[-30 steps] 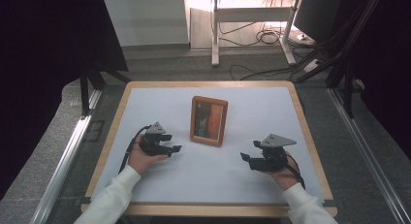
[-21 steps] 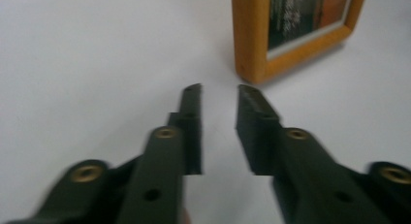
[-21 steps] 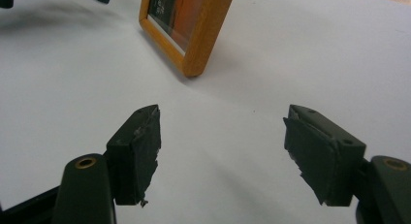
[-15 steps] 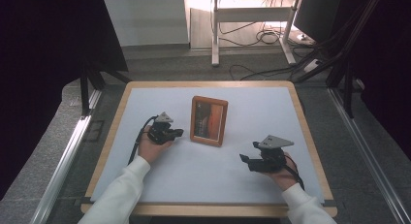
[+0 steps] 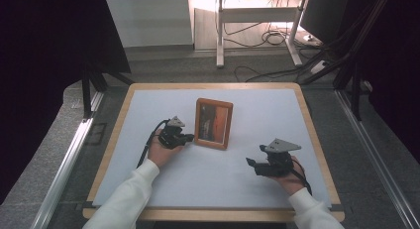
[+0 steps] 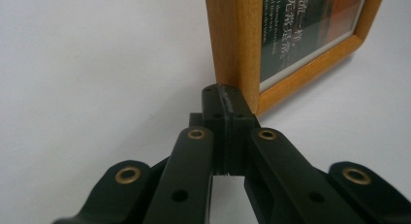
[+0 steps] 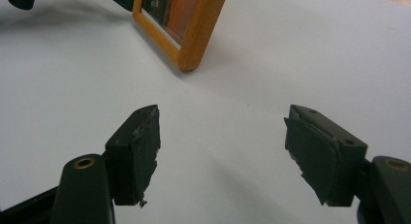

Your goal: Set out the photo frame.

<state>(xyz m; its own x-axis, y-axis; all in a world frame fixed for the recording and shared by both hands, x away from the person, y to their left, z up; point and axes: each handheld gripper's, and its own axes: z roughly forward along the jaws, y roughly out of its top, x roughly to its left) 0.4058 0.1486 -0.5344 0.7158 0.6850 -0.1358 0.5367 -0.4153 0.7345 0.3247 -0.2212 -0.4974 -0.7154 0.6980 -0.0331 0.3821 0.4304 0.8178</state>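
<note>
A wooden picture frame (image 5: 214, 123) with an orange and dark print stands on the white table top (image 5: 257, 110). My left gripper (image 5: 187, 138) is at the frame's left side. In the left gripper view its jaws are shut with nothing between them (image 6: 225, 95). The tips sit close against the lower corner of the frame's side edge (image 6: 232, 40); I cannot tell whether they touch it. My right gripper (image 5: 252, 164) rests to the right of the frame and nearer to me. It is open (image 7: 223, 122) over bare table and points toward the frame (image 7: 194, 40).
The white top has a wooden rim (image 5: 317, 140) all around. Beyond the table are a metal rail (image 5: 69, 154) on the left, cables (image 5: 267, 38) on the floor and table legs (image 5: 219, 35) at the back.
My left hand has carried its gripper rightward and away from me, up to the frame's left side. The right gripper and the frame have stayed where they were.
</note>
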